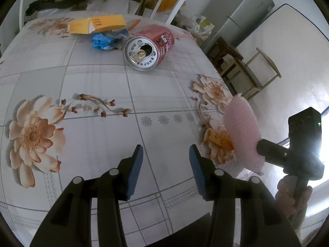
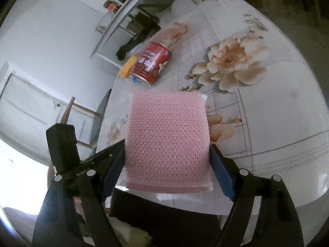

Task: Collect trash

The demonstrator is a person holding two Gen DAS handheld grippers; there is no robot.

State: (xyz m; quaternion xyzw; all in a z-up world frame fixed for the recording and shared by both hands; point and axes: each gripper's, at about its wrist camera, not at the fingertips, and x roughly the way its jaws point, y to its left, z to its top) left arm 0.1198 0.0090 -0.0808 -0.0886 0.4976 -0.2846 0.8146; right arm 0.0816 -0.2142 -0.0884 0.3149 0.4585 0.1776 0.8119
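The left gripper (image 1: 166, 156) hangs above the counter (image 1: 102, 78), which carries a checked cloth printed with flowers. Its jaws are released, with only bare cloth between the blue pads.

The right gripper (image 2: 167, 156) grasps a pink mesh sponge (image 2: 167, 135) in a clear wrapper. Both pads press against the sponge's side edges, and the sponge stands out forward between the fingers. In the left wrist view the same sponge (image 1: 242, 135) shows at the counter's right edge, raised off the cloth, with the person's hand (image 1: 292, 197) on the handle below.

A red drink can (image 1: 150, 46) lies on its side at the far part of the counter, its opened top turned toward the left gripper. Just beside it lies a crumpled blue wrapper (image 1: 102, 41). A yellow box (image 1: 97, 23) rests just behind the wrapper, touching it. All three lie well apart from both grippers.

A wooden chair (image 1: 255, 76) stands off the counter's right side.
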